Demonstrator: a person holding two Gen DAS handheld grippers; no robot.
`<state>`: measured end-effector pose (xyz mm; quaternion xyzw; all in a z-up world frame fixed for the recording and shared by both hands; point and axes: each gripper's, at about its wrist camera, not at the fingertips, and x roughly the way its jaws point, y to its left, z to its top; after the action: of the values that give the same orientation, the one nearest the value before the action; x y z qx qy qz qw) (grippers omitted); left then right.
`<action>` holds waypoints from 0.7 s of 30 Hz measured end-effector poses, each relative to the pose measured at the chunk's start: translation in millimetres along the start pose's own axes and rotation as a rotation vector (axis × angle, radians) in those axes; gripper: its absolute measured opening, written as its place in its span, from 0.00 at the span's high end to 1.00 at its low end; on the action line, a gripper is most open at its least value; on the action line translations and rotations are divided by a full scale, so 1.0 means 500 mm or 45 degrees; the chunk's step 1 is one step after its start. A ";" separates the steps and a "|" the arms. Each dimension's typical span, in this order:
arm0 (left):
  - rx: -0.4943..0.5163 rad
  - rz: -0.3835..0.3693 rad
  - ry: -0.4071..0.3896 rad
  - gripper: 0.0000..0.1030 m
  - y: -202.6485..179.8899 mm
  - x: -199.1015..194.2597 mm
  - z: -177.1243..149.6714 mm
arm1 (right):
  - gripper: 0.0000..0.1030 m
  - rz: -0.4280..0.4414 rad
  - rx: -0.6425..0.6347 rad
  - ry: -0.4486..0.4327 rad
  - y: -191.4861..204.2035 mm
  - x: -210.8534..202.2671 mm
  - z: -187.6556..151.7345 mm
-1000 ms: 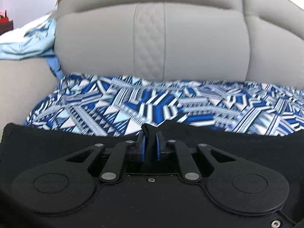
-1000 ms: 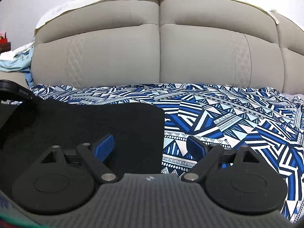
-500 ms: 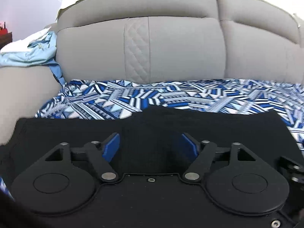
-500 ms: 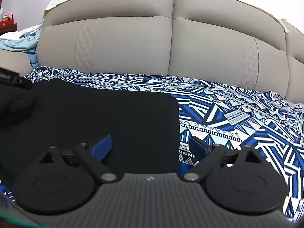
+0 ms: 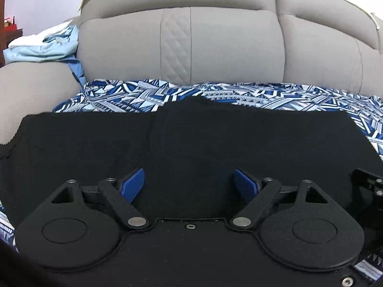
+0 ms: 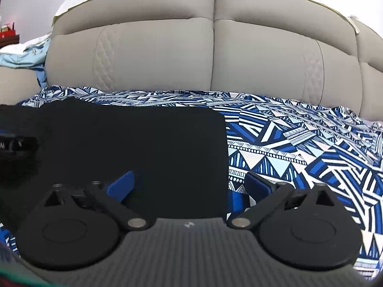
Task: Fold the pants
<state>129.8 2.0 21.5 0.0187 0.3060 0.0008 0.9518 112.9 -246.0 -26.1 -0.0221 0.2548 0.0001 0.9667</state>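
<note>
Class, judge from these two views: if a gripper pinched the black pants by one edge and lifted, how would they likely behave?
The black pants lie flat on the patterned sheet, following its surface, so they would probably drape limply. They look thin, so probably light. Folded layers might slide apart if lifted by one edge.

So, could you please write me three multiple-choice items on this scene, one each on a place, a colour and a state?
1. Where do the black pants lie?
A. on the patterned sheet
B. over the backrest
C. on the floor

2. What colour are the pads of the left tongs?
A. red
B. blue
C. green

3. How do the right tongs stand?
A. shut on the pants
B. shut on the sheet
C. open

Answers: 1 A, the pants lie flat on the blue and white sheet in front of the grey backrest. 2 B, both pads show blue. 3 C, the pads are wide apart and hold nothing.
</note>
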 end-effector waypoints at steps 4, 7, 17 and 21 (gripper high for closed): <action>0.042 0.021 -0.036 0.11 -0.005 0.002 -0.012 | 0.00 0.016 0.039 0.001 -0.007 0.004 -0.004; 0.029 0.016 -0.054 0.09 -0.001 0.004 -0.018 | 0.00 0.014 0.028 -0.020 -0.004 0.005 -0.009; -0.043 0.001 -0.098 0.00 0.023 0.013 -0.034 | 0.00 0.018 0.044 -0.055 -0.001 0.004 -0.016; -0.041 0.026 -0.083 0.00 0.023 0.010 -0.031 | 0.00 0.024 0.046 -0.072 -0.001 0.001 -0.018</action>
<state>125.0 14.3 6.7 0.0065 0.2747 0.0150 0.9614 108.9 -246.9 -33.9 -0.0024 0.2274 0.0054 0.9738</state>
